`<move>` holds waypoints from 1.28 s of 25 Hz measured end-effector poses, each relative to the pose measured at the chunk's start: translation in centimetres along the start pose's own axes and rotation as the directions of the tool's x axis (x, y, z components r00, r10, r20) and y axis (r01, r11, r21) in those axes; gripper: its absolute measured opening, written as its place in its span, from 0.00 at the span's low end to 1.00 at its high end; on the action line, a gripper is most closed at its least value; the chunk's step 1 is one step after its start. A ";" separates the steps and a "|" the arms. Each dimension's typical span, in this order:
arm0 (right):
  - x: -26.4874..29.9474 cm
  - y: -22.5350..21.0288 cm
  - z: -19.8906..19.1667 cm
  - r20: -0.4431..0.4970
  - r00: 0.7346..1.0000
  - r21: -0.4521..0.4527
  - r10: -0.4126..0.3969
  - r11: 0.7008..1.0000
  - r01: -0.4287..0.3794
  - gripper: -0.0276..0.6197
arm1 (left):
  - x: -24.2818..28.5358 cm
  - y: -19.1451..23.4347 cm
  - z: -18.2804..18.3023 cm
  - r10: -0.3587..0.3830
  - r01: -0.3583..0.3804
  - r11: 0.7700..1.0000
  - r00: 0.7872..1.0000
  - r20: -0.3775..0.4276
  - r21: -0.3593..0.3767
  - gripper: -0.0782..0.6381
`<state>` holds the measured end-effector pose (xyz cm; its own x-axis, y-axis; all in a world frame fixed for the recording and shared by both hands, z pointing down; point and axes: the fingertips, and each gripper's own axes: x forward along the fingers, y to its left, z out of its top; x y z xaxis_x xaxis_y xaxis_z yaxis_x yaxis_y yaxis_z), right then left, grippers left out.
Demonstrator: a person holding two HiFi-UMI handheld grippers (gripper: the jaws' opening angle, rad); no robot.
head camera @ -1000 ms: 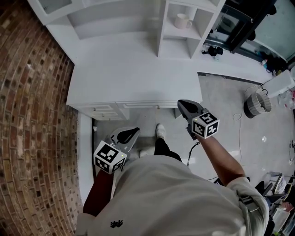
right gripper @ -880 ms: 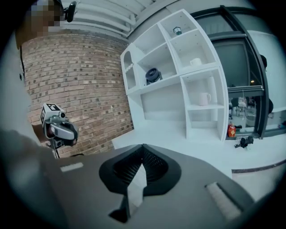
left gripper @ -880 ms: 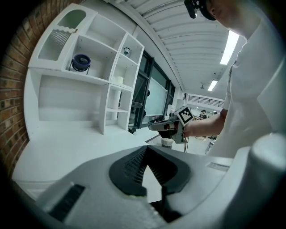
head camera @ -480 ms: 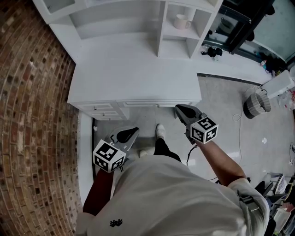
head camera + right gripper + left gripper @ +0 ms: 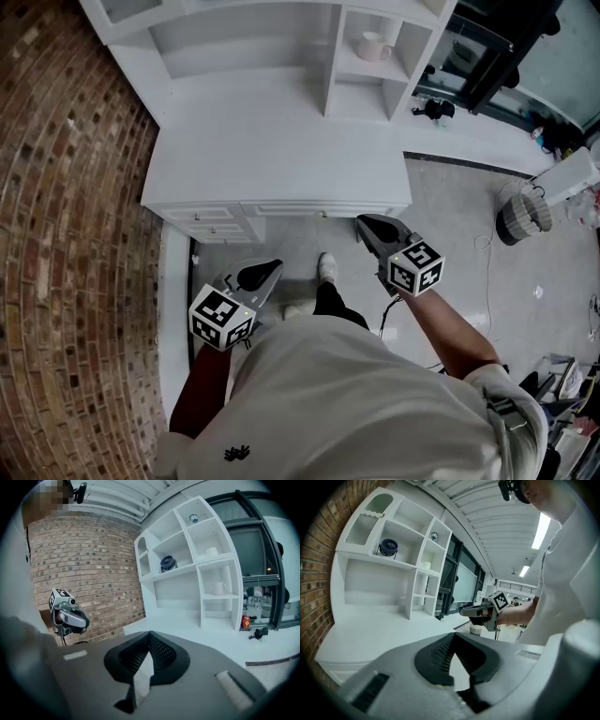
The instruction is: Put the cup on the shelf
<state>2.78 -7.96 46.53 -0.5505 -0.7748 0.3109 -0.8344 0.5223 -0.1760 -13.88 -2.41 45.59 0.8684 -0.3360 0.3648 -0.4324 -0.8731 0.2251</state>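
A white cup (image 5: 375,45) (image 5: 219,588) stands upright in a narrow compartment of the white shelf unit (image 5: 330,56) at the back of the white desk (image 5: 272,150). Both grippers hang in front of the desk's near edge, well away from the cup. My left gripper (image 5: 272,268) (image 5: 452,637) is shut with nothing between its jaws. My right gripper (image 5: 361,223) (image 5: 150,637) points toward the desk's right corner, also shut and empty. Each gripper shows in the other's view, the right gripper (image 5: 465,612) and the left gripper (image 5: 80,619).
A brick wall (image 5: 66,234) runs along the left. A dark round object (image 5: 168,563) and a second white cup (image 5: 212,551) sit on higher shelves. A pale basket (image 5: 520,211) stands on the floor at right, near black-framed glass doors (image 5: 487,52). Drawers (image 5: 220,225) front the desk.
My right gripper has drifted a little left and nearer to me in front of the desk. The left gripper has stayed put. Both stay shut.
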 end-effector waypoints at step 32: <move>-0.7 0.3 -0.8 -0.006 1.000 -0.016 -0.005 1.000 0.005 0.06 | 1.1 -0.1 -0.8 -0.030 0.030 0.999 0.999 -0.014 -0.021 0.12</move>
<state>2.87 -6.98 47.01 -0.5461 -0.7751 0.3176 -0.8366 0.5241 -0.1594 -13.06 -2.39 46.70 0.8776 -0.3042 0.3704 -0.4110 -0.8753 0.2548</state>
